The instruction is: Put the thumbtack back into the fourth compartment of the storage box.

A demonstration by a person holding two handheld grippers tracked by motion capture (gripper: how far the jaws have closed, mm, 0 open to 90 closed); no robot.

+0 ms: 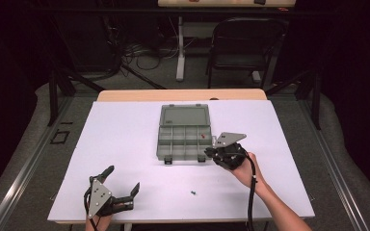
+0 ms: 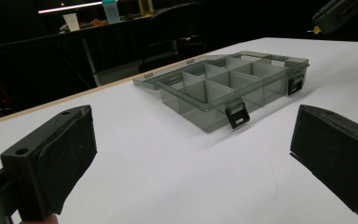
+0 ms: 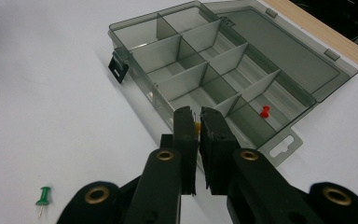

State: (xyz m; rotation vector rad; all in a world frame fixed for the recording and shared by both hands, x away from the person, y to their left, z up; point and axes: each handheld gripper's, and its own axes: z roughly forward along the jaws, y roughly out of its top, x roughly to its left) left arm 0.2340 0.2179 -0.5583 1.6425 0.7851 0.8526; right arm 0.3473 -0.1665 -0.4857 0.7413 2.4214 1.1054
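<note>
No readable writing on organizer box [image 3: 223,70], pushpins [image 3: 265,112].

A black chair [image 1: 243,45] stands on the floor at one o'clock, behind the white table [image 1: 125,144]. Tangled cables [image 1: 139,53] lie at eleven o'clock. Far off stand a cup [image 2: 71,21] and a bottle [image 2: 110,10].

Looks like a lab/recording setup: dark room w/ black surrounds, white-covered table [image 1: 125,144] on a wooden top, cables [image 1: 144,53] tangled on grey floor, folding chair [image 1: 245,43] behind, 2nd bench w/ cups & bottle [image 2: 111,10] at back.
</note>
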